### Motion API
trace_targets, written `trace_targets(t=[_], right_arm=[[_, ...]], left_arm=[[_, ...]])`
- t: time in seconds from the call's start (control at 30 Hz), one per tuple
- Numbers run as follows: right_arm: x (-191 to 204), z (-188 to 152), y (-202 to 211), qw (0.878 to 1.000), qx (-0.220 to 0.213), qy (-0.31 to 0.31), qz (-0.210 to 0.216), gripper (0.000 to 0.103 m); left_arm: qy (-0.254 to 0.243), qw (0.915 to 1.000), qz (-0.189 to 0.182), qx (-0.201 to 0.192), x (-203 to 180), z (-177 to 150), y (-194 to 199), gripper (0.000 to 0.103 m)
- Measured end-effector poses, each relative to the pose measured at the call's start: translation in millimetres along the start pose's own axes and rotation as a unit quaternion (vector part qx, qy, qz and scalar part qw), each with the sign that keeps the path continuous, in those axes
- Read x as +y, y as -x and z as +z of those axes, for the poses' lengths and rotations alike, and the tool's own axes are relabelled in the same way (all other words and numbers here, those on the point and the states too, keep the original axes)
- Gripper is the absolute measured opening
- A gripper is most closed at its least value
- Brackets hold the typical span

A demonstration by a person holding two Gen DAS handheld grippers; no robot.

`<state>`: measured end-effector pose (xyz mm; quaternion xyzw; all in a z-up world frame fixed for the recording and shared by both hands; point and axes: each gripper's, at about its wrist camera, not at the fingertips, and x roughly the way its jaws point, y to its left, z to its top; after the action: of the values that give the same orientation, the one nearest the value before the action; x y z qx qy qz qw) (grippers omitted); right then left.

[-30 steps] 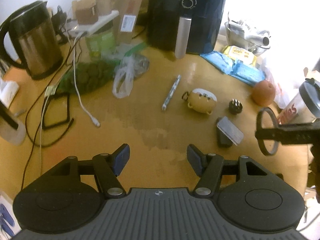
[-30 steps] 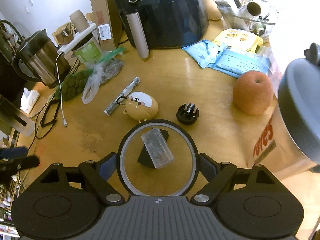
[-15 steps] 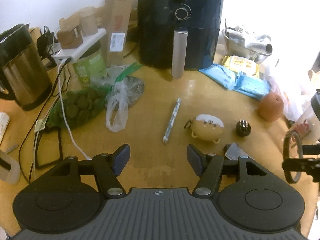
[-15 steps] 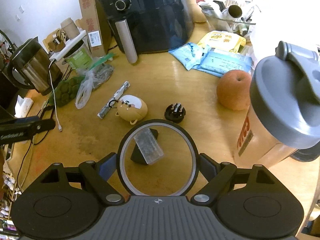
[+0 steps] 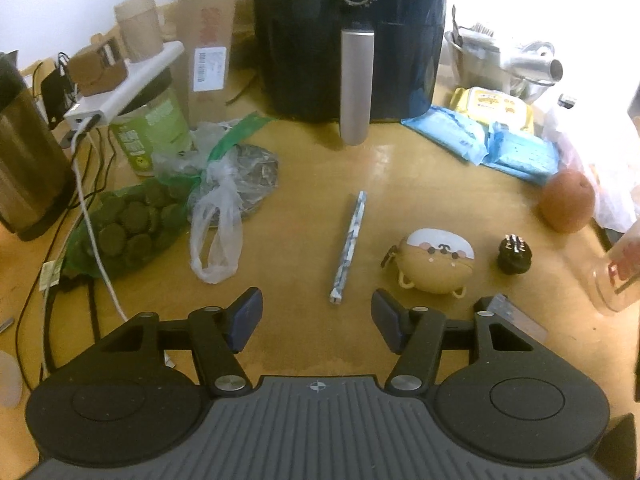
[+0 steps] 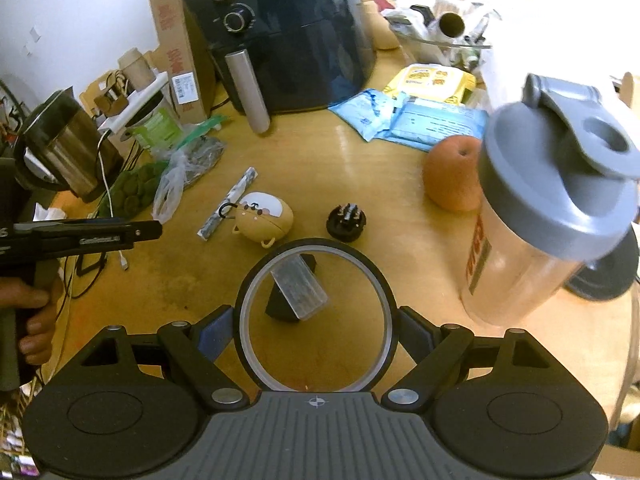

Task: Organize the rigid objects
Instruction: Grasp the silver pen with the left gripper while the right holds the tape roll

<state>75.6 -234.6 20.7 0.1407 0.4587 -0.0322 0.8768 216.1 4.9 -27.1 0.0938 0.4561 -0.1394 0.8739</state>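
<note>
My right gripper (image 6: 316, 330) is shut on a black ring with clear glass (image 6: 256, 280), held above the table. Through the glass I see a clear plastic case (image 6: 299, 289) lying on a black block. My left gripper (image 5: 317, 316) is open and empty, low over the table. Ahead of it lie a patterned pen (image 5: 349, 246), a tan bear-face pouch (image 5: 438, 260), a black round plug (image 5: 515, 255) and the clear case (image 5: 516, 316). The pen (image 6: 228, 208), pouch (image 6: 262, 216) and plug (image 6: 347, 222) also show in the right wrist view.
A black air fryer (image 5: 352, 36) stands at the back. A kettle (image 6: 60, 152), cables and plastic bags (image 5: 216, 208) crowd the left. An orange (image 6: 452, 178), a shaker bottle (image 6: 536, 232) and blue packets (image 5: 500, 144) are on the right. The left gripper's body (image 6: 80, 236) is at left.
My left gripper has moved forward and lower toward the pen and pouch. My right gripper has drawn back and up with the ring; the shaker bottle now shows fully.
</note>
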Motion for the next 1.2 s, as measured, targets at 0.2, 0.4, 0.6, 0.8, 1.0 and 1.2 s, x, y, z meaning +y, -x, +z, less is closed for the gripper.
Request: trace_targets(t=[0.2, 0.4, 0.6, 0.8, 1.0, 1.2], right_arm=[[-6.8, -9.1, 5.3, 1.000, -0.003, -0.026, -0.012, 0.088], [-10.2, -14.1, 11.8, 0.999, -0.007, -0.045, -0.025, 0.088], [-14.5, -18.1, 19.9, 0.997, -0.018, -0.064, -0.036, 0.088], [-22.0, -27.8, 27.5, 0.995, -0.024, -0.087, -0.048, 0.088], [-30.7, -38.6, 36.8, 0.992, -0.030, -0.109, -0.061, 0.088], [-37.1, -46.1, 40.0, 0.990, -0.030, -0.120, -0.067, 0.088]], left_arm=[[-0.015, 0.9998, -0.007, 0.009, -0.2, 9.8, -25.6, 0.048], [-0.029, 0.9994, -0.013, 0.016, -2.9, 22.9, -49.4, 0.045], [-0.043, 0.9985, -0.020, 0.028, -7.6, 33.6, -71.2, 0.045], [-0.063, 0.9967, -0.021, 0.045, -14.6, 37.3, -94.0, 0.041], [-0.082, 0.9956, -0.008, 0.046, -18.9, 36.5, -105.6, 0.016], [-0.079, 0.9951, -0.006, 0.059, -19.8, 35.6, -103.1, 0.010]])
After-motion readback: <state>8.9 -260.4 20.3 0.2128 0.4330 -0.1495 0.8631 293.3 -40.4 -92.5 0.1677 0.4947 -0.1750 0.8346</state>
